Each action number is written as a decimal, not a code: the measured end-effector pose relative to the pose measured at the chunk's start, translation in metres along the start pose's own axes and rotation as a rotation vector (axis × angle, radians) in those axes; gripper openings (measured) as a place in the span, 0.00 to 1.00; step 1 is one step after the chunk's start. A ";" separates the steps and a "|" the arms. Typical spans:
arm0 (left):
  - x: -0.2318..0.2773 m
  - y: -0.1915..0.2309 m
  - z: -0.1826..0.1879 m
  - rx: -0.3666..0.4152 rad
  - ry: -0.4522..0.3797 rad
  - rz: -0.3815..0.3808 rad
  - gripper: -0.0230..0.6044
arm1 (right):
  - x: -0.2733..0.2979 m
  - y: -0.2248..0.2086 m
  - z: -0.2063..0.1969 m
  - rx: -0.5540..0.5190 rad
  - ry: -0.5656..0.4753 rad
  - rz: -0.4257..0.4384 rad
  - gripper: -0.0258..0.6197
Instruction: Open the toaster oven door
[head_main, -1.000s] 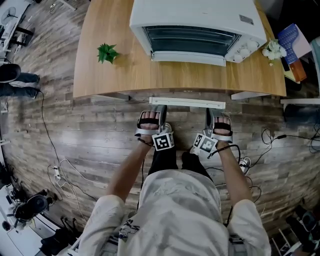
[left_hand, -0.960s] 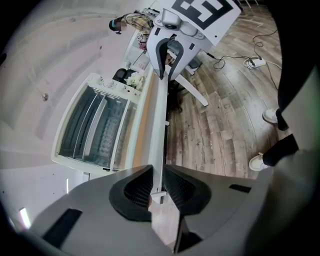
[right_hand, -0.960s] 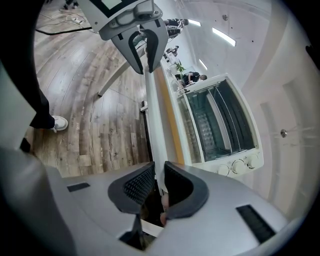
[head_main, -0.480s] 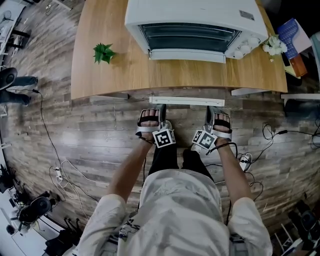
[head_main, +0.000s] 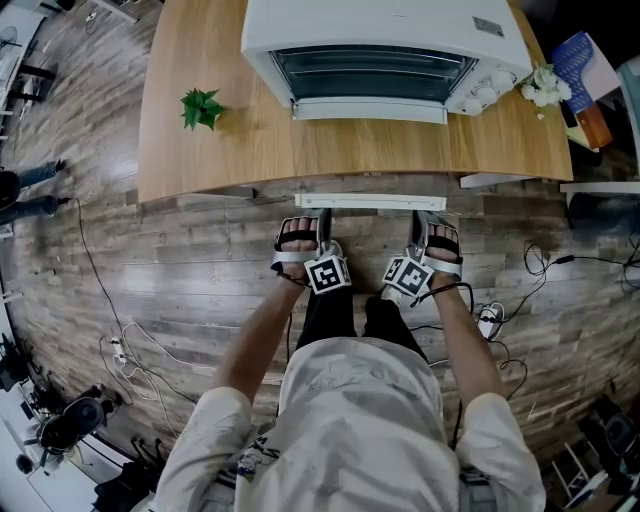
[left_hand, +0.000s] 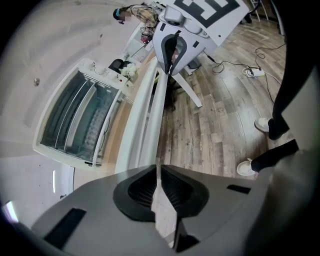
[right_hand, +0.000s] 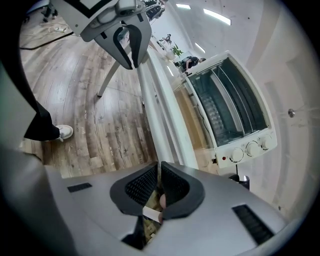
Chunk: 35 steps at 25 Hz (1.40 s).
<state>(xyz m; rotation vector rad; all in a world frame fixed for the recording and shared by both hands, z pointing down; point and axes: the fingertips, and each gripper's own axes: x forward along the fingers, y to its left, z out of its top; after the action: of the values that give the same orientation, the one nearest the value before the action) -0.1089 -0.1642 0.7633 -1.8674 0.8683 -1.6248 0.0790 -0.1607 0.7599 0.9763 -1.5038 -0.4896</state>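
The white toaster oven (head_main: 380, 40) stands at the back of the wooden table (head_main: 200, 160), its glass door (head_main: 375, 72) closed and its white handle (head_main: 370, 110) along the door's lower edge. Both grippers hang in front of the table, below its near edge and well short of the oven. My left gripper (head_main: 322, 215) and right gripper (head_main: 417, 220) point at a white bar (head_main: 372, 202) under the tabletop. Their jaws have just been closing with nothing between them. In the left gripper view my left gripper (left_hand: 157, 167) is shut; the right gripper (right_hand: 159, 167) is shut too.
A small green plant (head_main: 201, 107) sits on the table's left part, white flowers (head_main: 541, 85) by the oven's knobs (head_main: 487, 98). Books (head_main: 585, 85) lie at the far right. Cables (head_main: 110, 340) and a power strip (head_main: 487, 322) lie on the plank floor.
Both grippers' jaws have drawn together. The hands stay in front of the white bar, while the table and oven sit slightly higher and further left in the head view.
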 end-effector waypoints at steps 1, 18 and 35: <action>0.000 0.000 -0.001 -0.003 0.002 -0.001 0.10 | 0.001 0.000 0.000 0.008 0.004 0.004 0.10; -0.030 -0.066 -0.003 -0.425 0.034 -0.286 0.10 | -0.031 0.053 -0.033 0.319 0.085 0.220 0.10; -0.091 -0.062 0.012 -0.995 0.002 -0.312 0.10 | -0.097 0.048 -0.040 0.762 -0.025 0.332 0.09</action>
<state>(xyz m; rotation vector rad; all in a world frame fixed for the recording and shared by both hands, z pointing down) -0.0955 -0.0558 0.7470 -2.7572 1.6558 -1.4617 0.0960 -0.0474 0.7474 1.2534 -1.8722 0.3474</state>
